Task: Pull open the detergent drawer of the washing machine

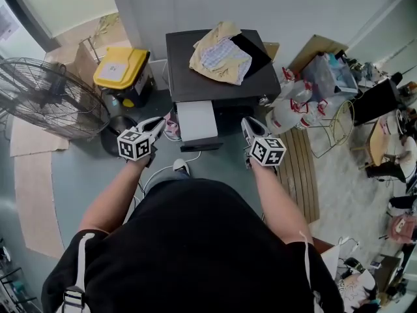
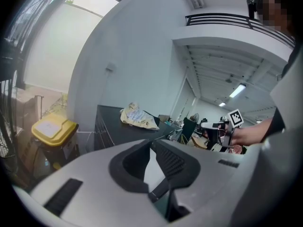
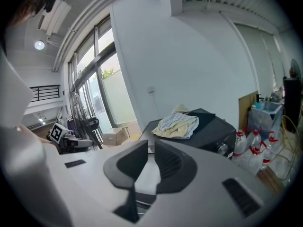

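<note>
Nearest the camera, a person's black shirt (image 1: 195, 246) fills the lower part of the head view, and both bare forearms are stretched forward over the grey floor (image 1: 78, 168). The left gripper (image 1: 156, 126) is held just left of the drawer (image 1: 197, 120), and the right gripper (image 1: 250, 128) just right of it, so that the drawer lies between them and is touched by neither. In the left gripper view the jaws are seen drawn close, with only a narrow gap and nothing pinched in it. In the right gripper view a narrow gap is likewise left, and nothing is held.

The white drawer is seen standing out from the front edge of the washer (image 1: 189, 77), toward its left corner, with a dark front strip at its near end. A crumpled yellow and checked cloth (image 1: 220, 59) is laid on the washer's dark top, near the back right corner.

On the floor left of the washer a bin (image 1: 120, 67) with a yellow lid is set, and a large wire fan (image 1: 45, 96) is stood further left. To the right, bottles (image 1: 290, 106) with red caps are grouped beside the washer. A pale wall (image 1: 260, 5) is seen behind the washer.
</note>
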`<state>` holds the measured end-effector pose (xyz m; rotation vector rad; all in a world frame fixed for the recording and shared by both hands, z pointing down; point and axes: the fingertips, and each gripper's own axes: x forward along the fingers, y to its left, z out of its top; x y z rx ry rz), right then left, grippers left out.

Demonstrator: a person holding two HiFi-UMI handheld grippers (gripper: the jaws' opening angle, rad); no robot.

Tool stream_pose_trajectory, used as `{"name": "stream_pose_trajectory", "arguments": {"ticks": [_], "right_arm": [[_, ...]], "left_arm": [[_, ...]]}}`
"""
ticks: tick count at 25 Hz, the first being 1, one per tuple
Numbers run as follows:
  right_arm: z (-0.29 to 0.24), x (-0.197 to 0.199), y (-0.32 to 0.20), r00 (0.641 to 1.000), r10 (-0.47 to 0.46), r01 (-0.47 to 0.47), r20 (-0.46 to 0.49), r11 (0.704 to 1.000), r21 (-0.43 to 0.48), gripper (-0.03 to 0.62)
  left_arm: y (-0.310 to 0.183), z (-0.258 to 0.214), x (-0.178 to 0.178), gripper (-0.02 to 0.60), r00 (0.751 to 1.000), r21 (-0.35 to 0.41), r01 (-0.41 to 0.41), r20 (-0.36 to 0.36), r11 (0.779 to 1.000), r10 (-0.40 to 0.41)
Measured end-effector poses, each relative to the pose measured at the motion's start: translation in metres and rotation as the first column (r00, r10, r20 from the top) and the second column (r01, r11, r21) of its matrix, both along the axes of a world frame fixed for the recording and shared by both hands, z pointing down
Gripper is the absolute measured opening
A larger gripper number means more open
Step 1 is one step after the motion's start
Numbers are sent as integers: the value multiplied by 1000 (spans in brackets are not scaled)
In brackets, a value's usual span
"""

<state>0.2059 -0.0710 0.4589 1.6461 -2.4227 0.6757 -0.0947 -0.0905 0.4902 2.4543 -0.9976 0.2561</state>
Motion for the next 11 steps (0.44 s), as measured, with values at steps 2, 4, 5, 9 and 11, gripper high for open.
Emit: {"name": "stream_pose_trajectory", "arguments": {"ticks": [2, 4, 5, 9, 11], "right_arm": [[0, 0, 2, 1000, 1, -1, 0, 1000, -1, 44], [-1, 1, 3, 1000, 2, -2, 1, 1000, -1, 43], [-2, 1, 2, 1000, 1, -1, 3, 1000, 0, 43], [-3, -1, 4, 1000, -3, 3, 6, 1000, 1, 41], [-2, -1, 6, 1000, -3, 3, 4, 1000, -1, 41]], "left_arm": [[2, 0, 3, 44, 1000, 0, -6, 3, 1000, 6], [3, -1, 6, 41, 1000, 2, -8, 4, 1000, 8], [3, -2, 8, 40, 1000, 4, -8, 4, 1000, 8], [5, -4, 11, 32, 1000, 7, -10, 4, 1000, 10], [7, -3, 12, 31, 1000, 6, -13, 2, 1000, 13]]}}
